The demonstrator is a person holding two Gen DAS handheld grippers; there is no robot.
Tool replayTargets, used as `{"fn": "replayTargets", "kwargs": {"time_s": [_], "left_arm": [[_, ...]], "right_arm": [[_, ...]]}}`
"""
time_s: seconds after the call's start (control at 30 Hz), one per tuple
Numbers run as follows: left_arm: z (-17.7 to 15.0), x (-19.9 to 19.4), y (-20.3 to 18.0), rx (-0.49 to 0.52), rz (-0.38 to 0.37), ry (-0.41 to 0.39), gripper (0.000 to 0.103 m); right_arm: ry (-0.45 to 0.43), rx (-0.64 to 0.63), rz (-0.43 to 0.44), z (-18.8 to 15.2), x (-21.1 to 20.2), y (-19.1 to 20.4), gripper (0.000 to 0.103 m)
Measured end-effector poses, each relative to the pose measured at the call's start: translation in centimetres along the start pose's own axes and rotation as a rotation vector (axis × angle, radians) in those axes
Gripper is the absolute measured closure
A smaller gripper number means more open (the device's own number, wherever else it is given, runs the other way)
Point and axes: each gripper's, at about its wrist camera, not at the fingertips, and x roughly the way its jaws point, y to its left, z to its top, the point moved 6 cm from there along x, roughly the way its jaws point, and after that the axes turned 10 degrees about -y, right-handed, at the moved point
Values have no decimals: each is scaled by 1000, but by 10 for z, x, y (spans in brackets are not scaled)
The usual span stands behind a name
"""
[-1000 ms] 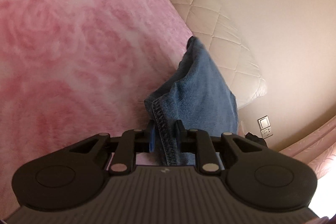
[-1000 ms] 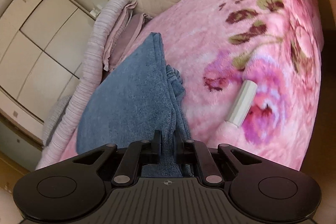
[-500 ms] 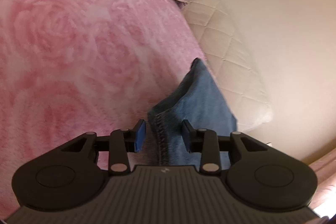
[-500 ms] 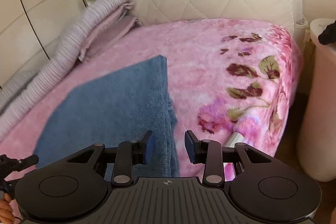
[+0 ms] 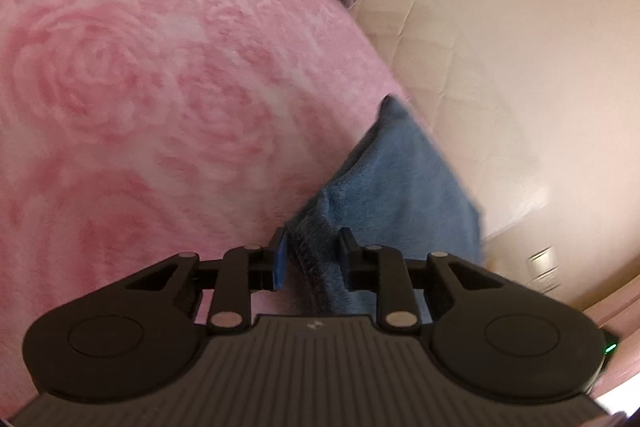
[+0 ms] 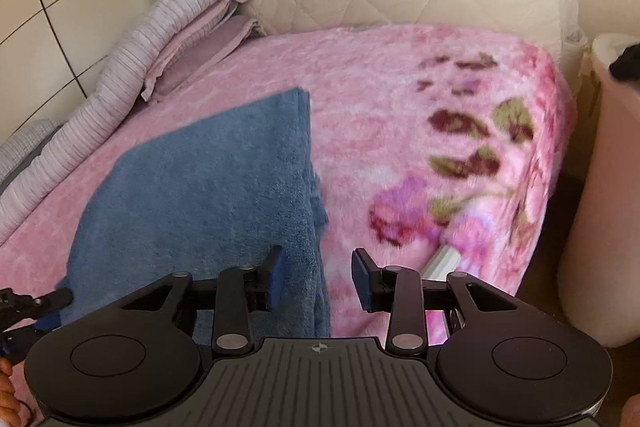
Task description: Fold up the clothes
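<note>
Both grippers' fingers released — folded blue towel (image 6: 200,187) flat on pink blanket (image 6: 400,75); white roller (image 6: 442,261) beside right gripper (image 6: 318,277).

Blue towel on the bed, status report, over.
Left gripper open, blue towel hem between its pads, unpinched. Right gripper open, empty, above the towel's edge. Towel folded flat on pink blanket. White roller alongside, clear.

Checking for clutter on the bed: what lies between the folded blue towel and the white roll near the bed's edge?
Only bare pink blanket separates the blue towel from the white roll, as the right wrist view shows.
</note>
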Motion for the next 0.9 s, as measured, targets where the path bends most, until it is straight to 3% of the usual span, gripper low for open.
{"fn": "replayTargets", "kwargs": {"time_s": [0.2,0.33,0.53,0.9], "left_arm": [[28,-43,-14,52,55,-100,82],[40,-51,-35,104,24,-98,70],[52,-4,-71,196,-21,-30,68],[81,99,-71,29,-105,59,68]], "right_arm": [[4,44,-51,10,-29,-20,65],[-14,131,3,21,-46,-31,64],[-38,172,106,49,-25,-23,60],[-47,216,174,87,62,-13,60]]}}
